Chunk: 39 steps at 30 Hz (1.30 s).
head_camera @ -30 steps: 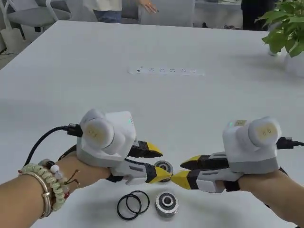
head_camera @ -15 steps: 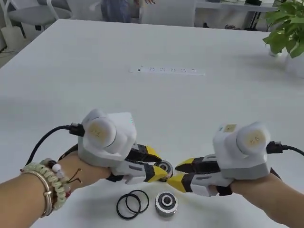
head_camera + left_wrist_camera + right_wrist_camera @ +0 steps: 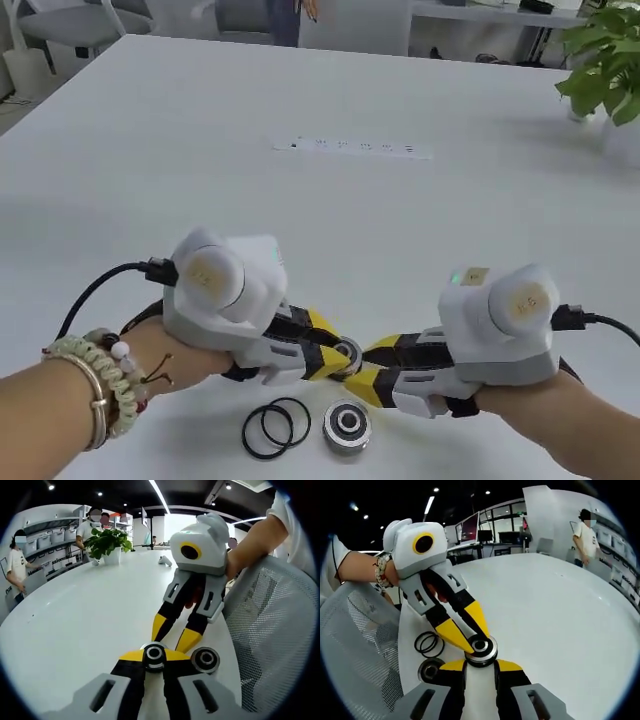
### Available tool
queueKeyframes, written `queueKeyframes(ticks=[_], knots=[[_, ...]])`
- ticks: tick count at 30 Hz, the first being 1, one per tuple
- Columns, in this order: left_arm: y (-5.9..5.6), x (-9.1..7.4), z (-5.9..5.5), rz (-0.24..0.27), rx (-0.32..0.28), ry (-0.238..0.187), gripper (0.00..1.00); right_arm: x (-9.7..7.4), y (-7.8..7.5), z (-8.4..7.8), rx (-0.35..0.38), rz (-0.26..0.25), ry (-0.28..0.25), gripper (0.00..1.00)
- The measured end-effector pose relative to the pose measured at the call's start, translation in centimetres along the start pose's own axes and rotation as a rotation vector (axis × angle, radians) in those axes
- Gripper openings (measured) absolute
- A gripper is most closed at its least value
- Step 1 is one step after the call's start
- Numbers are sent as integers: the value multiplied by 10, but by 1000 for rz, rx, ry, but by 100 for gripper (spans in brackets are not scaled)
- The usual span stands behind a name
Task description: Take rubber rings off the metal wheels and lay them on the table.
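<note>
My left gripper [image 3: 343,356] is shut on a small metal wheel [image 3: 348,351] with a black rubber rim, held just above the white table [image 3: 300,220]. My right gripper [image 3: 368,365] comes in from the right, jaws open, its yellow tips at the wheel's edge. In the right gripper view the held wheel [image 3: 481,650] sits just ahead of my right gripper [image 3: 481,666], with the left gripper [image 3: 470,635] slanting in from above. The left gripper view shows the wheel [image 3: 154,653] between my own jaws. Two black rubber rings [image 3: 275,426] and a second wheel [image 3: 347,428] lie on the table near me.
A flush power socket strip [image 3: 350,148] is set into the table's middle. A potted plant [image 3: 605,60] stands at the far right. A black cable [image 3: 95,295] trails from the left gripper. A mesh chair [image 3: 270,620] is behind me, and people stand in the background.
My right gripper has moved left, bringing its tips up to the wheel held by the left gripper. The left gripper, rings and second wheel have stayed put.
</note>
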<state>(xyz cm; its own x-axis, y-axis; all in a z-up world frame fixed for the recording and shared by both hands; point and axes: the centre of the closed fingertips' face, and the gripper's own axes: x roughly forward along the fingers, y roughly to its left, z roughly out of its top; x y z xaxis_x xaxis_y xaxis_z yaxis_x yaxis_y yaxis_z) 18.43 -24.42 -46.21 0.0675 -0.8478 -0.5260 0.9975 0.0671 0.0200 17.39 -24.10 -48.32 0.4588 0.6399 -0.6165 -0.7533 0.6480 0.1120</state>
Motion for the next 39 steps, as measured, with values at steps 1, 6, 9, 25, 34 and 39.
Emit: queueKeyframes(ticks=[1,6,9,25,34,39], knots=[[0,0,0,0,1,0,7,0,0,0,3,1,-1,19],[0,-1,0,0,-3,-6,7,-1,1,0,-10,4,-4,18],[0,-1,-1,0,-3,-9,7,-2,0,1,-8,4,-4,17],[0,-2,-1,7,-9,-14,7,-5,-4,-2,-5,-12,10,2],[0,-2,-1,13,-3,-7,7,-4,-6,-4,-27,-33,27,0],[0,-1,-1,11,-4,-9,7,-5,-6,-4,-13,-37,36,0]])
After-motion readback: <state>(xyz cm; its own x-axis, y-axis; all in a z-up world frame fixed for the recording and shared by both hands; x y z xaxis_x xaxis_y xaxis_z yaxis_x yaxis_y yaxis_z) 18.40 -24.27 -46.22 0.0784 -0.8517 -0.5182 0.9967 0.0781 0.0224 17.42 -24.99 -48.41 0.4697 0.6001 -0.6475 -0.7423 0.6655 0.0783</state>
